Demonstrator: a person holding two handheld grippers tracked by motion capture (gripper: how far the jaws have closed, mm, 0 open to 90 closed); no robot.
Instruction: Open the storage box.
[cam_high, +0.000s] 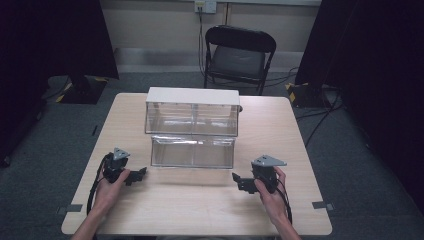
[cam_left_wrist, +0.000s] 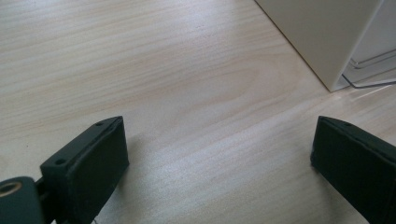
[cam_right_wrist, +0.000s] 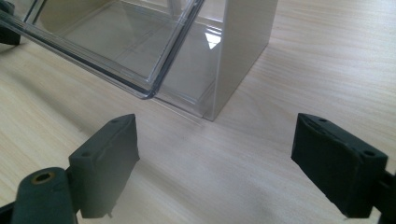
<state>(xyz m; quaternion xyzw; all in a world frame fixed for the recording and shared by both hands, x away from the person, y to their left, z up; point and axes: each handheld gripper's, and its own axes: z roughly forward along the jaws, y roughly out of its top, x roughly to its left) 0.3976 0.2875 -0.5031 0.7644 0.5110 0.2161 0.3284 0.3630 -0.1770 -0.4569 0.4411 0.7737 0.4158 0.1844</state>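
Two grippers rest low over the table (cam_high: 200, 205), one at each front corner of the clear drawer (cam_high: 193, 151). That drawer stands pulled out from the white-topped box (cam_high: 192, 111) at mid-table, its front edge toward the person, nothing visible inside it. Left gripper (cam_high: 138, 174): just off the drawer's left front corner, pointing toward it, jaws spread wide with bare tabletop between them, holding nothing. Its own view shows the box's pale side wall (cam_left_wrist: 322, 37) up and to the right of the jaws. Right gripper (cam_high: 239, 181): just off the drawer's right front corner, apart from it, jaws likewise spread wide and empty. Its own view shows the drawer's clear rim (cam_right_wrist: 116, 74) and the box's wall beyond the jaws, not touching either. Folding chair (cam_high: 239, 55) stands behind the box, past the table's far edge.
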